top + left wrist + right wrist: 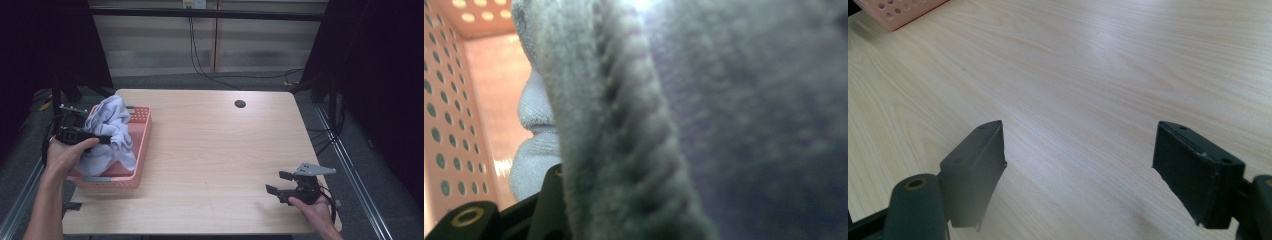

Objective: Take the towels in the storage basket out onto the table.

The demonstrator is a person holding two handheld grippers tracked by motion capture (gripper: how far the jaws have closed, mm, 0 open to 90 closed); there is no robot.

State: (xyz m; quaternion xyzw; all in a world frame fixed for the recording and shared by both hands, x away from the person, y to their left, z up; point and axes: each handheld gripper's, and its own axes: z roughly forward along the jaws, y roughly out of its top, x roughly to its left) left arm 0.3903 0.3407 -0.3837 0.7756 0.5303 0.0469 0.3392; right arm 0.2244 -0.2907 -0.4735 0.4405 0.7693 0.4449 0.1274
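A pale lavender cloth [112, 125] is bunched up high in the pink perforated basket [143, 134] at the table's left edge. My left gripper [101, 139] reaches into the cloth from the left and is shut on a fold of it. In the left gripper view the cloth [704, 120] presses right up to the camera, beside one black finger [546, 200] and the basket wall [451, 105]. My right gripper [279, 183] rests low over the bare table near the front right. Its jaws stand wide open with nothing between them [1078, 150].
The light wooden table [215, 150] has a small dark hole [240, 104] near its far edge. A corner of the pink basket [903, 10] shows at the top left of the right gripper view. Cables [200, 60] hang behind the table, and dark curtains flank both sides.
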